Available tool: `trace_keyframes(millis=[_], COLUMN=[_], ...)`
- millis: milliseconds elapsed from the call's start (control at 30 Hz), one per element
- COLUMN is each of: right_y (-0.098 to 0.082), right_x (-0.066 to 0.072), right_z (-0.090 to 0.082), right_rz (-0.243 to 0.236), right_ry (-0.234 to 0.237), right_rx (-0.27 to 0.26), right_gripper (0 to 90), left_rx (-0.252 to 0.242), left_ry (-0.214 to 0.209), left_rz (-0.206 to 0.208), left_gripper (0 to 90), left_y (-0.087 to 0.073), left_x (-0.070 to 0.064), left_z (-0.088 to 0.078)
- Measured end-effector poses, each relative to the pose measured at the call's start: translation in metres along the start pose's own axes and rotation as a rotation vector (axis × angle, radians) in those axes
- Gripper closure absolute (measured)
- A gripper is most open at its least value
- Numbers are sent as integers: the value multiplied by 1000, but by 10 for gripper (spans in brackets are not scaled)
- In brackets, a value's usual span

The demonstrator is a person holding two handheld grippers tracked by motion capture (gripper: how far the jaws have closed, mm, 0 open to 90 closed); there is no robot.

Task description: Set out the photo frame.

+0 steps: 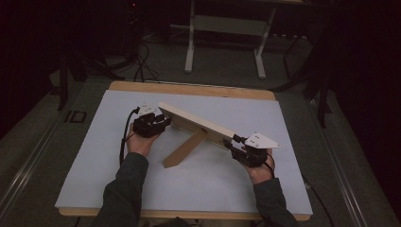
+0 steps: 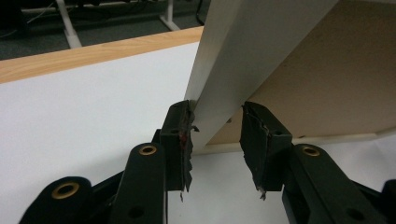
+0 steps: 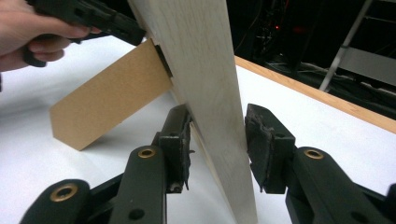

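Observation:
A pale wooden picture frame (image 1: 194, 124) stands slanted across the white table top (image 1: 203, 189), propped on its brown back leg (image 1: 184, 150). My left gripper (image 1: 163, 120) is at the frame's left end. In the left gripper view both pads (image 2: 183, 133) press on the frame's white edge (image 2: 224, 84). My right gripper (image 1: 234, 142) is at the frame's right end. In the right gripper view the frame's edge (image 3: 210, 93) runs between the jaws, against the left pad (image 3: 180, 140) and a sliver off the right one. The brown leg (image 3: 107, 93) juts out to the left there.
The white sheet covers a wooden table whose far edge (image 1: 189, 88) stays bare. Beyond it stand a white desk frame (image 1: 224, 28) and cables on a dark floor. A hand holding the other gripper (image 3: 88, 16) is at the top left of the right gripper view.

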State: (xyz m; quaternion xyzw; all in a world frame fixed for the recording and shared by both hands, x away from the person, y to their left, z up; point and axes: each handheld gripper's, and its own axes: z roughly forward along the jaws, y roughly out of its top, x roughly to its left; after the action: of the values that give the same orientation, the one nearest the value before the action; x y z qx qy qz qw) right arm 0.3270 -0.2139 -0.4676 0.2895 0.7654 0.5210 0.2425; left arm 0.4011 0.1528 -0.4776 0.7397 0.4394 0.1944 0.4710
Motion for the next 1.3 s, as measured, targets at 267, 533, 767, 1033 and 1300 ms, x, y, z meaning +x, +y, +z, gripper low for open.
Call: trace_keyframes(millis=[267, 533, 767, 1033, 1300], right_y=[0, 2, 7, 11, 14], right_x=[14, 32, 51, 69, 82], right_z=[-3, -5, -1, 3, 8], right_rz=[-11, -30, -56, -92, -123], right_ry=[22, 57, 89, 108, 139], right_rx=[-7, -12, -18, -10, -3], right_gripper=[637, 654, 668, 653, 641], left_rx=[18, 37, 71, 91, 104], left_ry=[6, 11, -19, -23, -31], left_rz=[-9, -15, 20, 43, 58], left_gripper=[649, 651, 674, 677, 683], left_y=[5, 12, 18, 23, 26], left_x=[1, 1, -9, -12, -17], left_z=[9, 20, 36, 41, 46])
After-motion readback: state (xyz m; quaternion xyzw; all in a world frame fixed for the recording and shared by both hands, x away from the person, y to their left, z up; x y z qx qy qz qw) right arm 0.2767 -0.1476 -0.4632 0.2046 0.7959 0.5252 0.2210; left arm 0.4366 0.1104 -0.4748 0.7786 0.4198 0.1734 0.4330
